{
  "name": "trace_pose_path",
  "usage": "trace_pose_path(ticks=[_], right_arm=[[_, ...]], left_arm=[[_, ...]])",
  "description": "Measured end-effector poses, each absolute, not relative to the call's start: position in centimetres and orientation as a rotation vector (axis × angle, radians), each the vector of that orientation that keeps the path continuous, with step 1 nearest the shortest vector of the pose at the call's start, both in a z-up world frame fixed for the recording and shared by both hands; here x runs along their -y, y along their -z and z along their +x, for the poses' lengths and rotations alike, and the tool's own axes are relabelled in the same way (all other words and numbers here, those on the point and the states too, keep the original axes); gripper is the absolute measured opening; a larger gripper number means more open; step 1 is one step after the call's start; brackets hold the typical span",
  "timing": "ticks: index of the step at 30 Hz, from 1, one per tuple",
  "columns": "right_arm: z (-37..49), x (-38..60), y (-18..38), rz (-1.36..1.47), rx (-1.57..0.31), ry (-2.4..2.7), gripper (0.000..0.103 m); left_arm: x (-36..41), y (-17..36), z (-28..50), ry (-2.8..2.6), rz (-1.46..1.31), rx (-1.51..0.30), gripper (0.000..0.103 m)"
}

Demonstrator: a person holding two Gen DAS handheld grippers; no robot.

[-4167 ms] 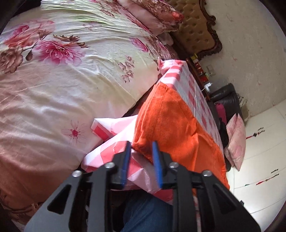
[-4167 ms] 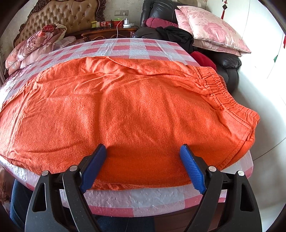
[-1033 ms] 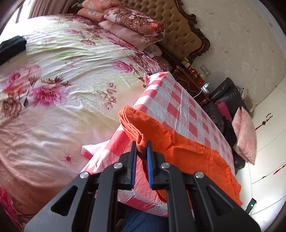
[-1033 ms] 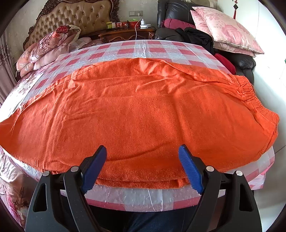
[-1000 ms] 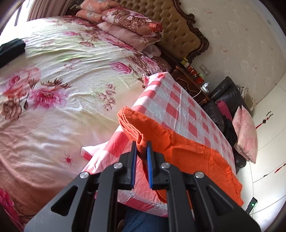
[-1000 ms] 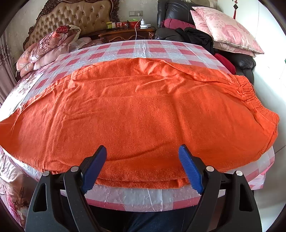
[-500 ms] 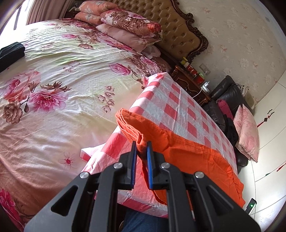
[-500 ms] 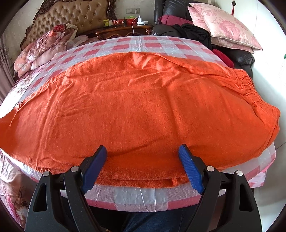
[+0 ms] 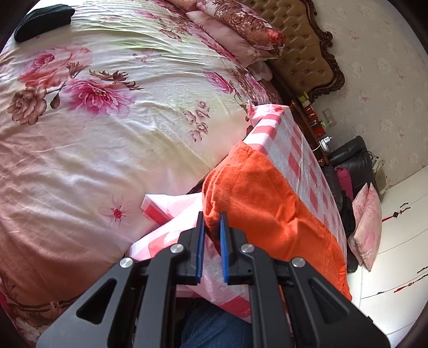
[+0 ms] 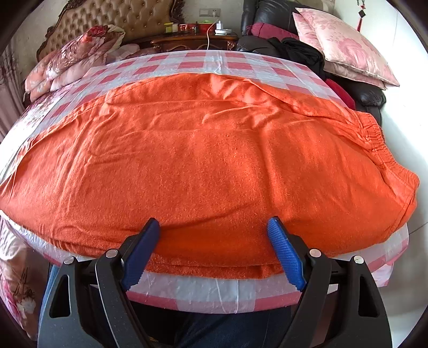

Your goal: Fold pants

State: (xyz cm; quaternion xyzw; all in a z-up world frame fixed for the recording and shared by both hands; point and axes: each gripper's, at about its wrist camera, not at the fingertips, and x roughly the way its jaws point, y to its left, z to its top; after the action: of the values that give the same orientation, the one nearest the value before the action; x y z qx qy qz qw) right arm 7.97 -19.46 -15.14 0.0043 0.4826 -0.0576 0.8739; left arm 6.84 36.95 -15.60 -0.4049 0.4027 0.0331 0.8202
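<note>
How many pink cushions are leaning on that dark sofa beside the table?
2. One large pink floral cushion leans on top, and a second cushion peeks from beneath it. The black sofa may hide more.

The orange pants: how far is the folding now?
Done: the orange pants lie doubled lengthwise on the checkered table. In hand: the left claw pinches the leg end. The right claw is open at the near edge. Left: fold the length over toward the waistband.
</note>
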Motion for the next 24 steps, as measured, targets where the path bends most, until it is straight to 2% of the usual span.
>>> trace_pose_path(ticks=[6, 7, 8, 9, 10, 14, 16, 17, 20, 24], right_arm=[[7.6, 18.2, 15.2, -0.024, -1.033, 0.088, 0.079], [7.6, 18.2, 15.1, -0.031, -1.036, 0.091, 0.079], [7.6, 18.2, 15.0, -0.031, -1.04, 0.088, 0.079], [7.5, 18.5, 14.8, -0.025, -1.045, 0.085, 0.079], [7.3, 18.7, 14.6, -0.019, -1.043, 0.084, 0.079], [6.8, 22.0, 11.8, -0.01, -0.961, 0.105, 0.079], [7.2, 25.6, 10.7, -0.006, -0.913, 0.181, 0.079], [7.4, 27.2, 10.5, 0.007, -0.902, 0.205, 0.079], [8.2, 33.7, 10.1, 0.064, -0.869, 0.267, 0.079], [9.8, 40.7, 11.8, 0.072, -0.925, 0.369, 0.079]], left_arm=[[-38.7, 17.4, 9.0, -0.013, -0.937, -0.894, 0.01], [-38.7, 17.6, 8.9, -0.013, -0.947, -0.902, 0.013], [-39.1, 17.7, 8.5, -0.025, -0.958, -0.902, 0.019], [-39.6, 17.6, 7.8, -0.066, -0.955, -0.896, 0.039], [-40.0, 17.2, 7.3, -0.121, -0.933, -0.882, 0.044], [-38.6, 12.7, 7.7, -0.164, -0.687, -0.797, 0.042], [-35.7, 10.7, 9.7, -0.114, -0.526, -0.791, 0.034], [-33.8, 10.1, 10.8, -0.088, -0.438, -0.796, 0.034], [-28.4, 9.9, 15.3, 0.005, -0.265, -0.841, 0.033], [-23.5, 10.9, 20.1, 0.043, -0.21, -0.903, 0.027]])
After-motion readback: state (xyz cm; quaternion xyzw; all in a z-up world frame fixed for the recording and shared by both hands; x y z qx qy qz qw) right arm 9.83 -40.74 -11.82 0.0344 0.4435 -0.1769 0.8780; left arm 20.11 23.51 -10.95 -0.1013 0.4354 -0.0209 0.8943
